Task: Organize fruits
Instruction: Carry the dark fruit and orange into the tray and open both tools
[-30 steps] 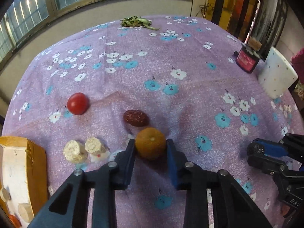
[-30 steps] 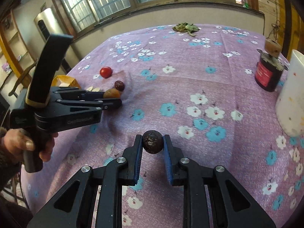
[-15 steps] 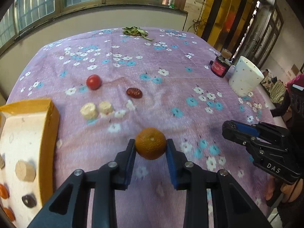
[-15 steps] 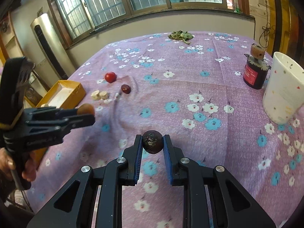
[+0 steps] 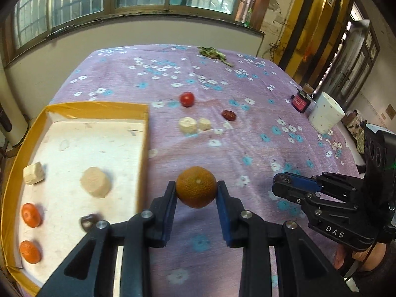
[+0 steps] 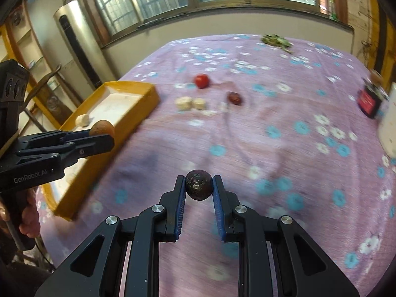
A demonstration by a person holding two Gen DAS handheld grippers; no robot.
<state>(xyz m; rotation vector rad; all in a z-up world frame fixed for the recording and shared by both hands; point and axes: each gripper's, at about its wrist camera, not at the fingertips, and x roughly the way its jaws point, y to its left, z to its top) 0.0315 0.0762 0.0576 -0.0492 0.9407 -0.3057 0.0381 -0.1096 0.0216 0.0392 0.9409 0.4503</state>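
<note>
Two markings can be read. White letters "DAS" stand on the black side of the right gripper [image 5: 279, 185], seen from the left wrist. "GenRobot.AI" is printed in pale letters on the black body of the left gripper [image 6: 104, 136], seen from the right wrist. The red label on the dark jar [image 5: 300, 102] is too small to read

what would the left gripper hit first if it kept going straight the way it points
Probably bare tablecloth just right of the yellow tray; the orange in the left gripper would land first. Depth is uncertain.
</note>
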